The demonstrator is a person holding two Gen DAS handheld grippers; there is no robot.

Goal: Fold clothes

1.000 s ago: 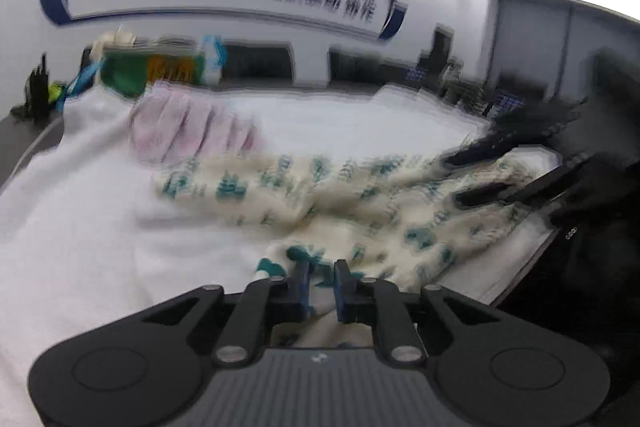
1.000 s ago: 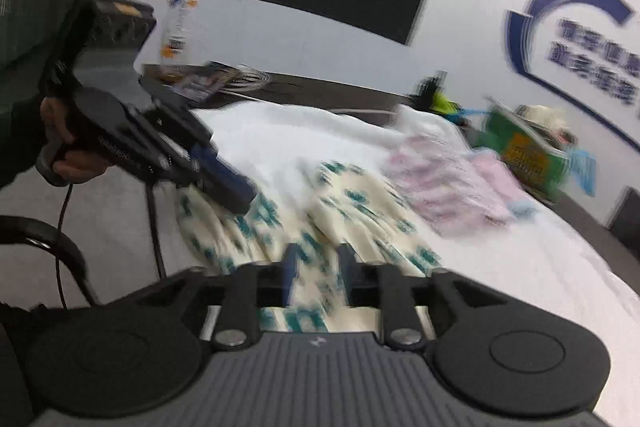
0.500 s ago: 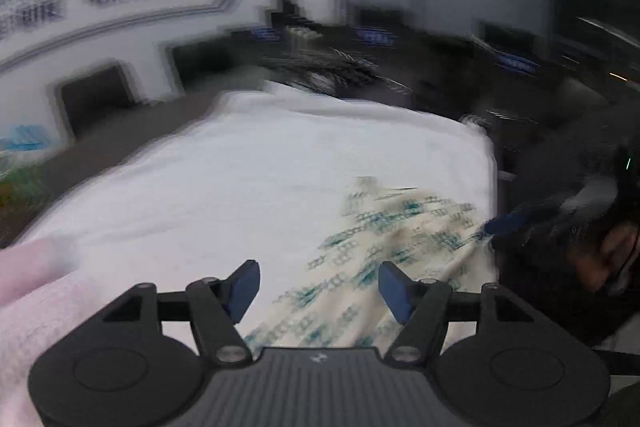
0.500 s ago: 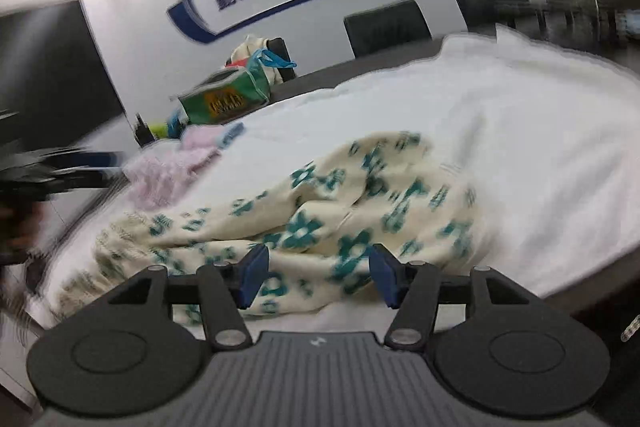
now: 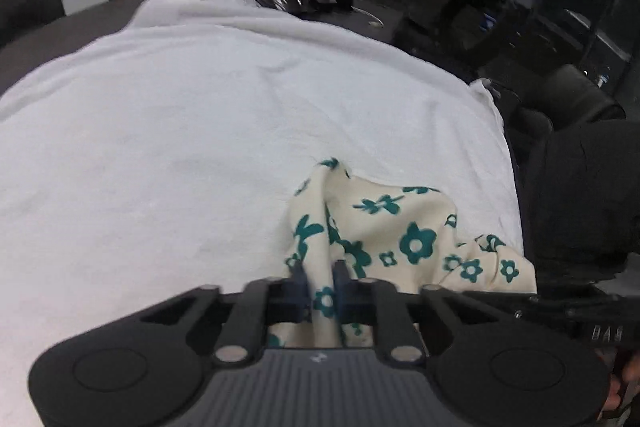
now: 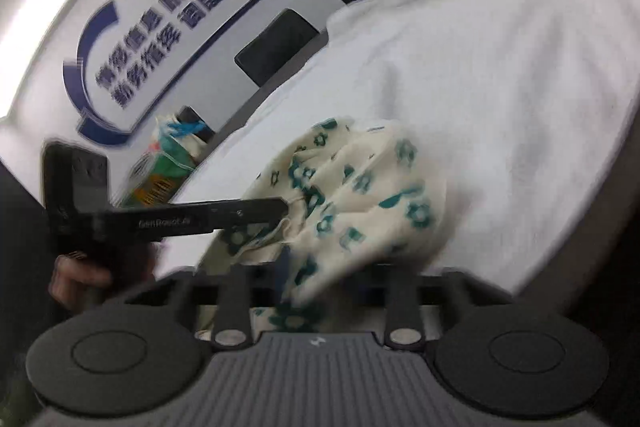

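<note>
Fabric pinched in both grippers. Left gripper [image 5: 320, 285]: jaws closing, blue pads pressed on a ridge of the cream cotton garment with teal flower print [image 5: 400, 227], cloth bunched up between them. Right gripper [image 6: 308, 267]: jaws closing too, a fold of the same garment caught between them, though blur hides the pads. Both grips close together on the near end of the garment; neither hand clearly nearer. Rest of the garment heaped forward and slightly right of the left gripper, near the right border of the white terry towel covering the table [image 5: 180, 147]. Long axis hard to tell from so crumpled a heap. Dark table edge and black chairs [image 5: 560, 107] just beyond that border: little room rightward. Wide bare towel ahead and to the left: best room for spreading, by judgement. Green carton [image 6: 160, 171] beyond the towel's far edge, well apart.
</note>
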